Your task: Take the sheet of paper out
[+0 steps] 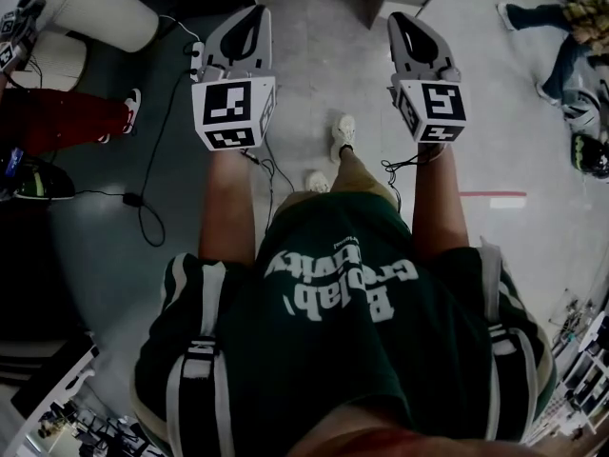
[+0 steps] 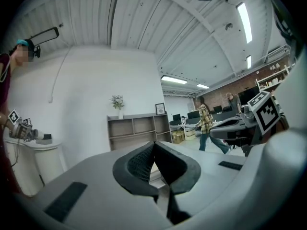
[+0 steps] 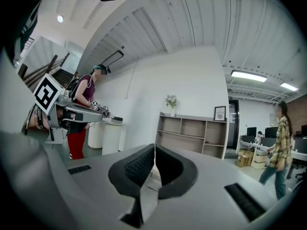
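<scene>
Grey plastic shells house both tools, held level and side by side above the floor [image 1: 314, 74]. The left gripper [image 1: 253, 15] has its black ribbed fingers [image 2: 138, 164] pressed together at the tips with nothing between them. The right gripper [image 1: 400, 19] has its fingers [image 3: 136, 166] closed the same way, also empty. Straight beyond both pairs of fingers stands an open shelf unit [image 2: 139, 131] with a potted plant [image 2: 117, 101] on top. Off to the right of the fingers, a person in a plaid shirt [image 2: 205, 123] is mid-stride. Where the sheet of paper is, I cannot tell.
</scene>
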`<state>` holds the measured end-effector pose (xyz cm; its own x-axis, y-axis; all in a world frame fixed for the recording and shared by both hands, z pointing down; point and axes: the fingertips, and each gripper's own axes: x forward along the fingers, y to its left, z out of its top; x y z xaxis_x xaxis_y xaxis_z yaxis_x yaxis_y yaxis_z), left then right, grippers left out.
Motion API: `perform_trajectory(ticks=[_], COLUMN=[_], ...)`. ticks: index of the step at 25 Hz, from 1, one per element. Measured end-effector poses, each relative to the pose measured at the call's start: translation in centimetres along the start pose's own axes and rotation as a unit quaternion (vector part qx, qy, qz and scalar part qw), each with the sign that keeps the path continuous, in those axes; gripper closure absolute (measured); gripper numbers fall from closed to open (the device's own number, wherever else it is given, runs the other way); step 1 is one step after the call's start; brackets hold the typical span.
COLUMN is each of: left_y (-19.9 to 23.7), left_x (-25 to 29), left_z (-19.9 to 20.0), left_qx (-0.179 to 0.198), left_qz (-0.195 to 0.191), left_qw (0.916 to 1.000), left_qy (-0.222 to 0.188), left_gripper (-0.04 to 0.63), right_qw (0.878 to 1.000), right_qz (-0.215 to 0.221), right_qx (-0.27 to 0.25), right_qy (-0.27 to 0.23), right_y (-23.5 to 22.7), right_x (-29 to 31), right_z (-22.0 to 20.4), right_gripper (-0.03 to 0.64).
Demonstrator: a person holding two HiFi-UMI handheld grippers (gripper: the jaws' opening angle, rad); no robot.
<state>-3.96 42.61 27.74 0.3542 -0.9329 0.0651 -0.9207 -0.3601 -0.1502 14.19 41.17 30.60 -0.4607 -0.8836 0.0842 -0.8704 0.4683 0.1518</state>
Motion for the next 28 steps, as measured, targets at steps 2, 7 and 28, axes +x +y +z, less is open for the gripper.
perform_trajectory(ticks=[2,7,28], left_y=[0.5,2.1,3.5], left_x=[0.9,4.8,24.9], left_z=[0.2,0.2,2.5], left_qx=[0.002,0.013,0.036], left_qz=[0.0,0.007,0.036], left_qw=[1.0,0.9999,0.9987], left_qy=[-0.004,0.0,0.01], left_gripper=[0.577,0.577,0.577], right_qw=[1.0,1.0,0.997], right_qz=[0.002,0.014,0.066], right_qx=[0.001,0.0,0.008], right_qy=[0.001,-0.013,-0.036], right_y=[-0.4,-2.4,-16.3], right_x=[1.2,5.6,20.9], right_z=[-0.1,0.5,0.8], right_gripper=[0.581,0.58,0.58])
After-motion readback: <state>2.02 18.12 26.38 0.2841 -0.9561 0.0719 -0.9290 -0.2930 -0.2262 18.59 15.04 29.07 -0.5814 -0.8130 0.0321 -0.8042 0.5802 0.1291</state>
